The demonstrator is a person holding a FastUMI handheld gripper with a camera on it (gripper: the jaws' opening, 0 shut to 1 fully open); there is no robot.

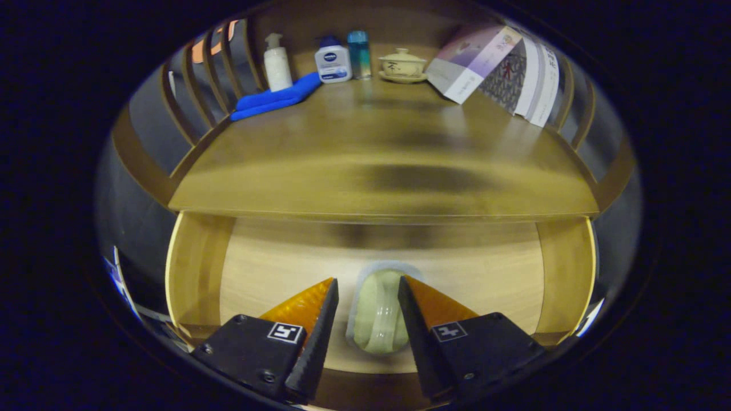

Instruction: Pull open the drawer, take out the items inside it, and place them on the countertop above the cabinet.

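- Drawer point(200, 268) stands pulled out beneath the worktop point(377, 171); its pale floor and both side walls are in plain sight.
- One item lies on the drawer floor: a pale green, rounded lump sealed in a clear plastic packet point(377, 311), looks like a wrapped pastry or soap, can't tell which.
- Your claw point(368, 308) is spread, fingers flanking the packet on either side. Whether they touch the wrap or just miss it is not settled from here; no squeeze showing.
- Long axis of the packet runs straight ahead along your fingers, near end towards the drawer front, far end towards the back. So your fingers sit across its short width.
- Handling, as a judgement: light, soft contents, slick film outside. Film may crinkle and slide; contents may dent under hard pressure.
- Take it at mid-length, on the bulge of the lump, not on the flat sealed rim, which would fold and slip. Close gently.
- Worktop already carries a blue cloth point(274, 98), pump bottle point(277, 63), lotion bottle point(333, 60), teal bottle point(360, 53), lidded cup point(402, 64) and leaning books point(502, 65), all at the back. The front half is bare wood, room there for the packet.
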